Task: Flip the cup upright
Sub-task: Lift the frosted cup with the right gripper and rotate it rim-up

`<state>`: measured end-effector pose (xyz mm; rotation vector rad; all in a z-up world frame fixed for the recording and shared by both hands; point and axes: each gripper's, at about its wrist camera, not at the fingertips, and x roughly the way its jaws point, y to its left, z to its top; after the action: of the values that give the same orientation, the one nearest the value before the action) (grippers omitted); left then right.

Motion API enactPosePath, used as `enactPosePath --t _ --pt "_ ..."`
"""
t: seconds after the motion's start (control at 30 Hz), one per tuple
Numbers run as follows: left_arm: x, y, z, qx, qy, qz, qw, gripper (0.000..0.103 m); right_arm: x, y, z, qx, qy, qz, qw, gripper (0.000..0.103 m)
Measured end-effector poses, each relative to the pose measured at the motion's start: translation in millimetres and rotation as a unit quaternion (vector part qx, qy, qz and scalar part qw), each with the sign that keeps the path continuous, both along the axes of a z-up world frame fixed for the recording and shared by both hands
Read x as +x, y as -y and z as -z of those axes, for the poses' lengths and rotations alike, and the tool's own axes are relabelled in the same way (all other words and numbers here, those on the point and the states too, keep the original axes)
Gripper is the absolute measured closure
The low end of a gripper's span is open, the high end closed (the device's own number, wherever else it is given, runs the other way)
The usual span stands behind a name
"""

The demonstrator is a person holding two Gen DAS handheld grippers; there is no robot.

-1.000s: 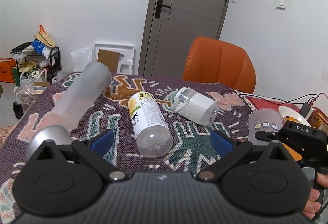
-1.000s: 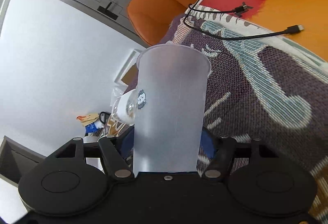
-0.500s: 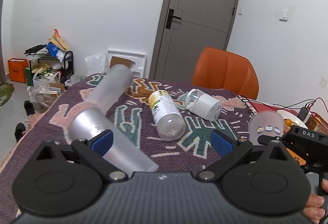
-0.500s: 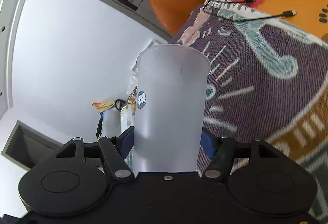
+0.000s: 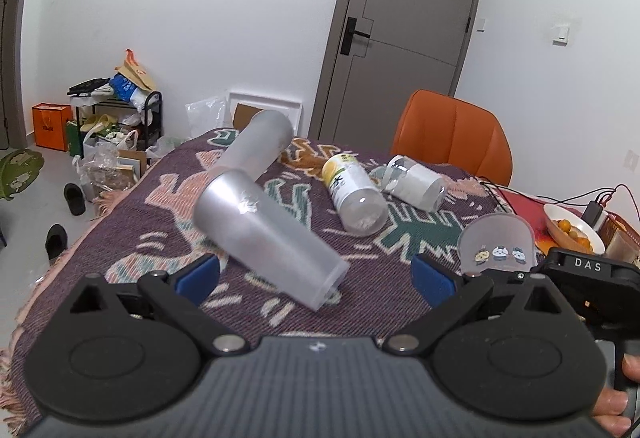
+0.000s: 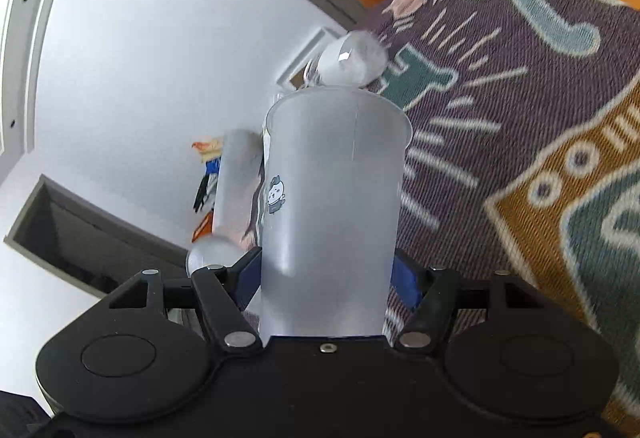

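Observation:
My right gripper [image 6: 326,278] is shut on a frosted plastic cup [image 6: 334,205] with a small cartoon sticker, held lying sideways above the patterned cloth. The same cup [image 5: 498,242] shows in the left wrist view at the right, its base with cartoon stickers facing me. My left gripper [image 5: 316,276] is open and empty. A second frosted cup [image 5: 268,234] lies on its side on the cloth between its fingers, base toward far left. A third frosted cup [image 5: 260,145] lies behind it.
A yellow-label bottle [image 5: 354,193] and a white-label jar [image 5: 414,183] lie on the cloth [image 5: 168,222]. A fruit bowl [image 5: 574,230] and cables stand at the right. An orange chair [image 5: 452,137] is behind the table. Floor clutter lies left.
My left gripper has pulled back and swung left, so the lying cup now sits between its fingers. My right gripper has turned and moved left with the cup in it.

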<state>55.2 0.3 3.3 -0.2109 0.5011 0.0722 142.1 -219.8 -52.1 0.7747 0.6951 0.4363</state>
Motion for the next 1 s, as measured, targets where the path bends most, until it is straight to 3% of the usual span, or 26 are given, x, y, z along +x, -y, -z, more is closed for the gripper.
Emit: enactPosePath --t 0.3,0.43,0.57,1.0 --pt "-14 -13 5 -0.001 -0.008 -0.013 0.9999 0.002 -8 -25 10 -0.014 -0.015 -0.03 0.999 0.037" --pt "-10 -15 10 -0.003 -0.018 -0.008 0.9998 0.002 -9 -29 12 -0.037 -0.015 -0.038 0.998 0.025" --pt "1 -12 13 -0.001 -0.03 -0.002 0.9996 0.002 -14 -17 7 -0.039 0.0 -0.03 0.999 0.018" --pt "47 37 9 0.02 -0.057 0.076 0.9953 0.002 -12 31 8 -0.09 0.06 -0.011 0.994 0.017"
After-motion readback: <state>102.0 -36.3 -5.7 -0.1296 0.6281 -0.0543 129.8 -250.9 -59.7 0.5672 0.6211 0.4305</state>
